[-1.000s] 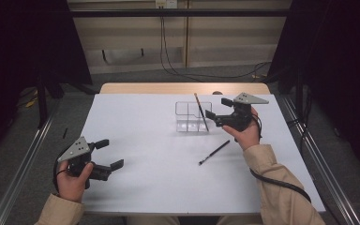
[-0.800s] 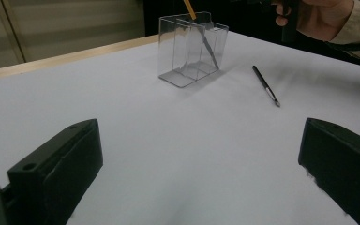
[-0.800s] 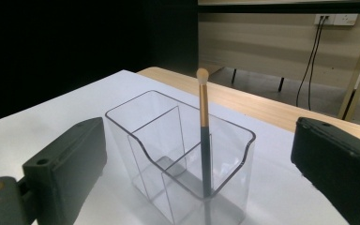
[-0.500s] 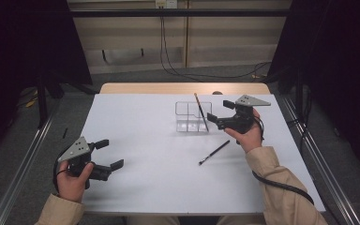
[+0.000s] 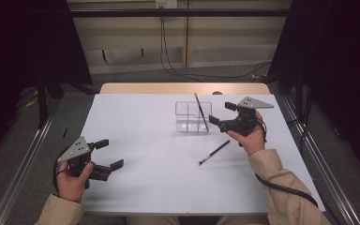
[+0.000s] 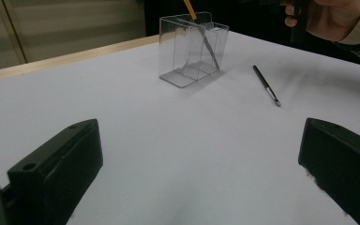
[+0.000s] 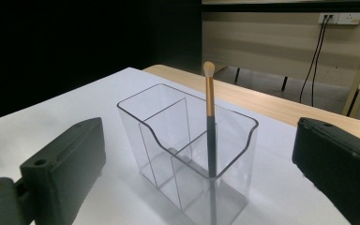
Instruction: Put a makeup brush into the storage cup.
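Brushes, two of them, being sorted into a clear holder.

Starting by the near left corner of the surface: left gripper, sitting low in the left hand, jaws spread wide and pinching nothing, pointing across toward the far right.

Moving past the middle, toward the far edge: clear organizer, standing upright and split into compartments. Leaning inside it, apparently in the right-hand compartment: upright brush, dark end down, orange-tan end poking above the rim.

Nearer the person and a little right of the organizer, apart from it: loose brush, lying flat and slanted on the surface, dark and thin, its pale tip aiming toward the near left corner.

Just right of the organizer: right gripper, facing it without touching, jaws spread and pinching nothing, with the upright brush standing free between them in the right gripper view.

Judging the loose brush: probably very light, with a stiff, smooth, narrow handle, so likely rolling or slipping under a careless pinch. Best taking hold across the middle of the handle, jaws coming down close to the surface on either side, keeping off the soft bristle end. Also worth minding: the thin-walled organizer, probably sliding or tipping if bumped.
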`<control>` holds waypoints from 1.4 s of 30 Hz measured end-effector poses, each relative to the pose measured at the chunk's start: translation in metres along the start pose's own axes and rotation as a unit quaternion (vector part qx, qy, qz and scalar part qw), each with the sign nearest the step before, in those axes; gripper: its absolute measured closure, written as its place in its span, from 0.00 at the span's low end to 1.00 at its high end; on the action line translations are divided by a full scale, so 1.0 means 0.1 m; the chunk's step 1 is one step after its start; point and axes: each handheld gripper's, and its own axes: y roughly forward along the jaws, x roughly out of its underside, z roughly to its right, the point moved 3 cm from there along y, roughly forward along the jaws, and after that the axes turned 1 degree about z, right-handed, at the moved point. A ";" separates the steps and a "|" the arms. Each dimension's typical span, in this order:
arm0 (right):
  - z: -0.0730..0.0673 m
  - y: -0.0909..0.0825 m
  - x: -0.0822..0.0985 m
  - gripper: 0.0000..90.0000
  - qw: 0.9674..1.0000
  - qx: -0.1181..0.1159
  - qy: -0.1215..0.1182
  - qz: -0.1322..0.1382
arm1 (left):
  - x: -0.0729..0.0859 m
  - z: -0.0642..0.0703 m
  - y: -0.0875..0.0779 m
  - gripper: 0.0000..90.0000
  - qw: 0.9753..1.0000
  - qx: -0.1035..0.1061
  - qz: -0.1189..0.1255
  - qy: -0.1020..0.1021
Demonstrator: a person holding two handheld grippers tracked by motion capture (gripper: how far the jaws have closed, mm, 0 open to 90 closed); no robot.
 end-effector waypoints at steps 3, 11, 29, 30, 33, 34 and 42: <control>0.00 -0.03 0.00 0.03 1.000 0.000 0.001 0.001 | 0.00 0.00 0.00 0.00 1.000 -0.001 0.000 0.000; 0.01 -0.13 0.02 0.03 1.000 0.003 0.003 0.002 | 0.00 0.00 0.00 0.00 1.000 -0.001 -0.001 0.002; 0.00 -0.33 0.05 0.03 1.000 0.002 -0.006 -0.002 | -0.01 0.01 0.00 0.00 1.000 -0.004 -0.002 0.002; 0.00 -0.35 0.06 0.03 1.000 0.003 -0.005 -0.003 | -0.01 0.01 0.00 0.00 1.000 -0.004 -0.002 0.003; -0.01 -0.37 0.07 0.03 1.000 0.001 -0.004 -0.002 | -0.01 0.01 0.00 0.00 1.000 -0.004 0.000 0.002; -0.01 -0.38 0.07 0.03 1.000 0.001 -0.003 -0.002 | -0.01 0.01 0.00 0.00 1.000 -0.004 0.000 0.002; -0.03 -0.45 0.11 0.03 1.000 -0.001 -0.005 -0.008 | -0.01 0.00 0.00 0.00 1.000 -0.004 -0.001 0.004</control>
